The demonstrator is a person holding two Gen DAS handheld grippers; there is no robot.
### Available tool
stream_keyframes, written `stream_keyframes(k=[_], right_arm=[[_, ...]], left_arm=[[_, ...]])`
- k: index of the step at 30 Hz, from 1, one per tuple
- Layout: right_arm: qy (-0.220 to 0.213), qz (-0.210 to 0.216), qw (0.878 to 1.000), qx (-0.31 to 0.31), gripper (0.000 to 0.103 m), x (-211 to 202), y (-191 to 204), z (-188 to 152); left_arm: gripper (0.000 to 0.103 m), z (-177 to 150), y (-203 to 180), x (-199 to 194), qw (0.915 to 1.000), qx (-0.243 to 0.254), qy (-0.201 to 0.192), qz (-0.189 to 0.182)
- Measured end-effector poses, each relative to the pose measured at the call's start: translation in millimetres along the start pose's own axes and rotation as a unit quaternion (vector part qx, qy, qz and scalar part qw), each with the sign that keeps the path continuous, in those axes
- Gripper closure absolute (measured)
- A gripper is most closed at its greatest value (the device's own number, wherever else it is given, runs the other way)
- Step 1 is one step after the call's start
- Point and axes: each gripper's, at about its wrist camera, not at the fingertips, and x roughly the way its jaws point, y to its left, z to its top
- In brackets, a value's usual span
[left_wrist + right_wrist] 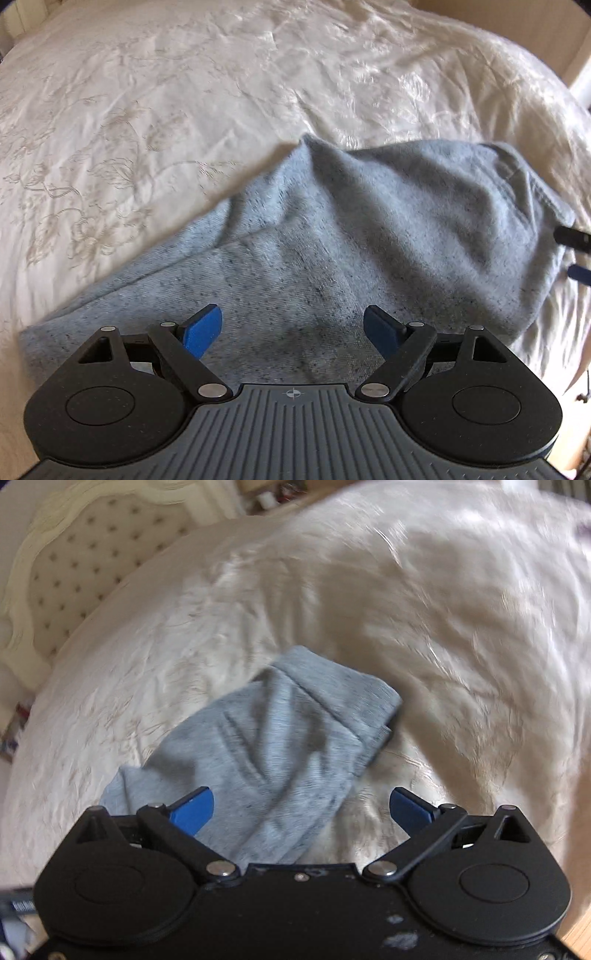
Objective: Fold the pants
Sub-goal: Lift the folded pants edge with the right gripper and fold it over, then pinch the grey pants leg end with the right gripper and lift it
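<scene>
The grey-blue pants (332, 240) lie bunched and partly folded on the white bedspread (147, 110). My left gripper (293, 330) is open just above the near part of the cloth, holding nothing. In the right wrist view the pants (280, 746) lie in a short folded bundle, the waistband end at the far right. My right gripper (301, 808) is open above the bundle's near end, empty. The right gripper's fingertips (574, 240) show at the right edge of the left wrist view, beside the waistband.
A tufted cream headboard (74, 561) stands at the far left of the bed. A wooden wall or furniture panel (535, 33) is beyond the bed's far right corner. The bedspread (443, 609) spreads wide around the pants.
</scene>
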Motion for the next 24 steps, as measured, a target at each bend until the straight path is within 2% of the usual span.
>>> stream_keyframes(k=[2, 7, 13, 18, 24], right_arm=[[0.01, 0.02, 1.0, 0.001, 0.0, 16.8, -1.6, 7.5], [0.025, 0.03, 0.999, 0.0, 0.0, 54.0, -2.0, 23.4], [0.018, 0.054, 0.998, 0.031, 0.0, 90.4, -7.8, 41.9], [0.021, 0.064, 0.997, 0.024, 0.0, 98.9, -10.5, 45.1], [0.037, 0.056, 0.998, 0.002, 0.0, 96.8, -4.6, 47.1]], left_arm=[[0.019, 0.9, -1.9, 8.7, 0.9999, 0.0, 0.01, 0.006], [0.018, -0.9, -2.9, 25.1, 0.9992, 0.0, 0.033, 0.023], [0.014, 1.1, -4.8, 33.2, 0.9985, -0.011, 0.045, 0.029], [0.013, 2.4, -5.3, 36.9, 0.9981, -0.017, 0.048, 0.035], [0.013, 5.4, -8.5, 36.8, 0.9981, -0.014, 0.046, 0.039]])
